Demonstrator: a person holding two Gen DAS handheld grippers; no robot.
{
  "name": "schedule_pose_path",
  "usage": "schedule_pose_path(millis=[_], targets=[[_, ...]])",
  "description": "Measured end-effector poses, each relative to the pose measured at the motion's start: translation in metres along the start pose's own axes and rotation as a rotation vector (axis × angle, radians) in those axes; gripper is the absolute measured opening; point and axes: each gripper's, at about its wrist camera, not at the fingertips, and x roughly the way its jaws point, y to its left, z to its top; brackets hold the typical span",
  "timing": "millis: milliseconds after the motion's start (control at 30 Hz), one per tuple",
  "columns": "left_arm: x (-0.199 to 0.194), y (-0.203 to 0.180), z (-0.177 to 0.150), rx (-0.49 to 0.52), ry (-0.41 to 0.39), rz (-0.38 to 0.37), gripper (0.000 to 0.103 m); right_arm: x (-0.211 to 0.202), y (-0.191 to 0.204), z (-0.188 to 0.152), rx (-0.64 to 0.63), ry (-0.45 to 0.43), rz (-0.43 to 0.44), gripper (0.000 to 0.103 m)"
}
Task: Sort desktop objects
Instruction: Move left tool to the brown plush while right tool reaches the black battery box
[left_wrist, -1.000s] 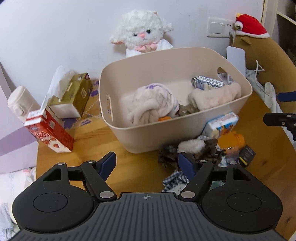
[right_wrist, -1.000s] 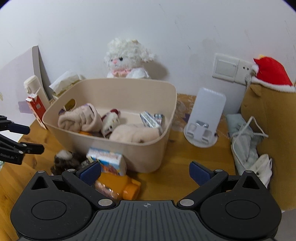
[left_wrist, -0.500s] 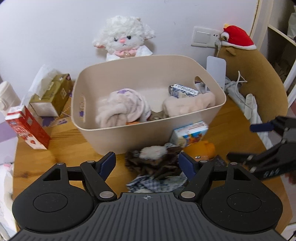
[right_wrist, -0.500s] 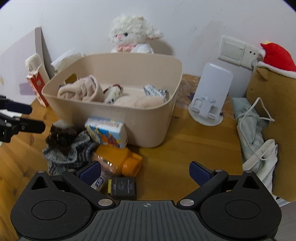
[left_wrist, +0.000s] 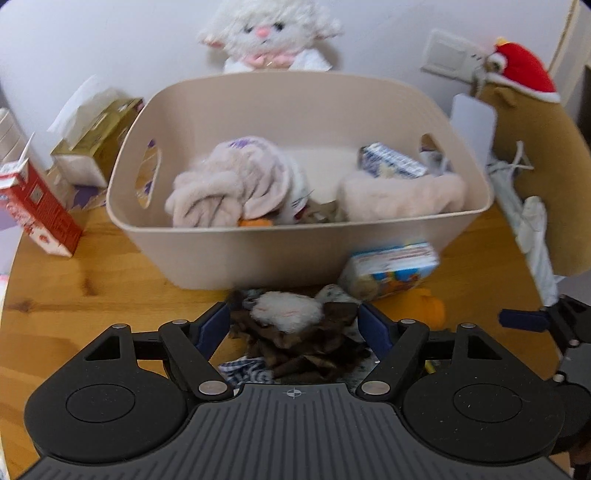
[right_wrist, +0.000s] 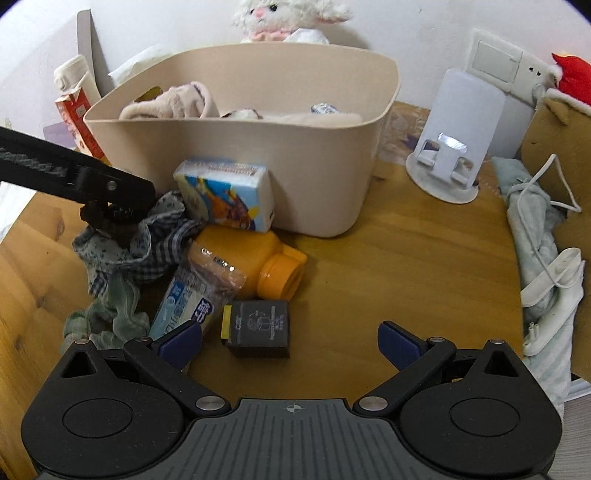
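Observation:
A brown-and-white plush toy (left_wrist: 288, 314) lies on a checked cloth (right_wrist: 147, 251) in front of the beige bin (left_wrist: 295, 254). My left gripper (left_wrist: 293, 326) is open and straddles the plush, one blue pad on each side. Its black finger (right_wrist: 74, 177) shows over the cloth in the right wrist view. My right gripper (right_wrist: 290, 341) is open just above the table. A small black box (right_wrist: 258, 326) lies between its fingers, nearer the left one. A clear snack packet (right_wrist: 199, 291), an orange bottle (right_wrist: 258, 266) and a blue snack box (right_wrist: 225, 192) lie beside it.
The bin (right_wrist: 258, 147) holds rolled beige cloths and a packet. A red carton (left_wrist: 37, 210) and a tissue box (left_wrist: 96, 144) stand to its left, a white lamb plush (left_wrist: 266, 33) behind it. A white phone stand (right_wrist: 454, 147), cloths with a cable (right_wrist: 543, 240) and a brown plush (left_wrist: 535, 147) are on the right.
Both grippers have come down toward the table. The left one slid right until the brown plush sat between its fingers. The right one dropped over the black box.

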Motion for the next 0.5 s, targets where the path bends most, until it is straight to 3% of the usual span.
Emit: schedule_pose_path(millis=[367, 500], targets=[[0.021, 0.051, -0.022, -0.115, 0.074, 0.073, 0.078, 0.016, 0.002, 0.001, -0.032, 0.006, 0.001, 0.103], [0.025, 0.068, -0.028, -0.17, 0.08, 0.039, 0.078, 0.022, 0.004, 0.002, -0.049, 0.004, -0.006, 0.103]])
